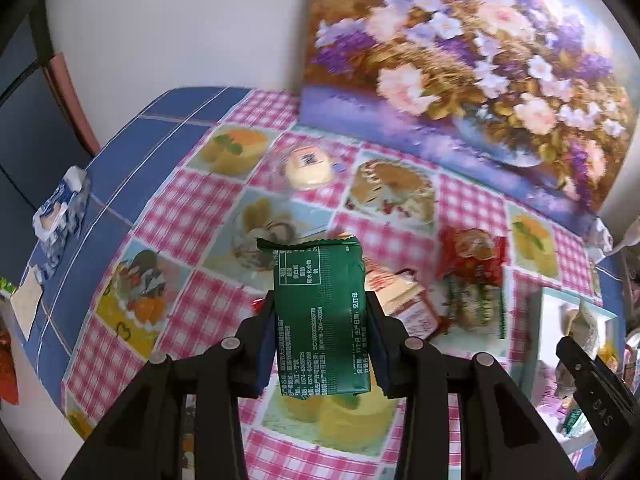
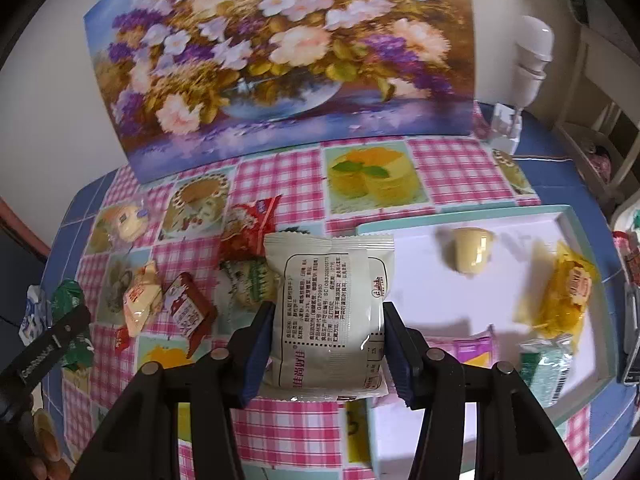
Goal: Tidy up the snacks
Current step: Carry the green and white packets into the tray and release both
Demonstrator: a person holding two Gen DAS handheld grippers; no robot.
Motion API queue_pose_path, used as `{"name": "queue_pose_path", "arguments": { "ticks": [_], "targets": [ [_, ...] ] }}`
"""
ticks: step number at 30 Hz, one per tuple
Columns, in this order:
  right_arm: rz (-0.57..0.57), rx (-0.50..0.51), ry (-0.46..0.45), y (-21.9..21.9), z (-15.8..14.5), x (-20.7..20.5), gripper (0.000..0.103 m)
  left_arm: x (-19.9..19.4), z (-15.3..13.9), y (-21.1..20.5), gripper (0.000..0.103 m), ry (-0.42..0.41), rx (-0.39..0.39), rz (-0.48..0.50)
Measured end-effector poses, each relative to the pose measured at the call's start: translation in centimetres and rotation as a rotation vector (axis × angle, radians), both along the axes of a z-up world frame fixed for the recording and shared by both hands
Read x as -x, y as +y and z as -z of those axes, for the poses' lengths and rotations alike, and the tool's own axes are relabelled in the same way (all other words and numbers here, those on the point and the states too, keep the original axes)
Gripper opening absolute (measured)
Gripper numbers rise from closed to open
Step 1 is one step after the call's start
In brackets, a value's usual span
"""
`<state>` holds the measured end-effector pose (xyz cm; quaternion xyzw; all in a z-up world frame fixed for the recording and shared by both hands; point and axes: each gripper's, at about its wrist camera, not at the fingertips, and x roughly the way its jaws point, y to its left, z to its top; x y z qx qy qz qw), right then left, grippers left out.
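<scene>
While the white tray [image 2: 576,232] waits on the checked tablecloth [image 2: 280,176], carry both packets over it before letting go: the right gripper [image 2: 326,344] pinches a white packet [image 2: 330,312], the left gripper [image 1: 322,344] a green packet [image 1: 320,320], both aloft.

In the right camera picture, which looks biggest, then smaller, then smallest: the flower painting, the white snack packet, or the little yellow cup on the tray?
1. Flower painting
2. White snack packet, held in the right gripper; it is nearest the camera, so it looks bigger than it really is.
3. Yellow cup on the tray, smallest.
</scene>
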<state>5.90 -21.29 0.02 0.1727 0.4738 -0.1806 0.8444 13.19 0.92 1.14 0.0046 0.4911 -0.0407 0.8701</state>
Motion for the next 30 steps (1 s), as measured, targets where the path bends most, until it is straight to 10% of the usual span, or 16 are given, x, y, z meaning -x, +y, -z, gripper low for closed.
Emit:
{"name": "queue_pose_path", "arguments": {
  "ticks": [30],
  "targets": [
    [0.321,-0.068,-0.008,-13.5,0.2,7.0,0.055,4.6,-0.7,-21.5,0.042,-0.040,-0.030,0.455]
  ]
}}
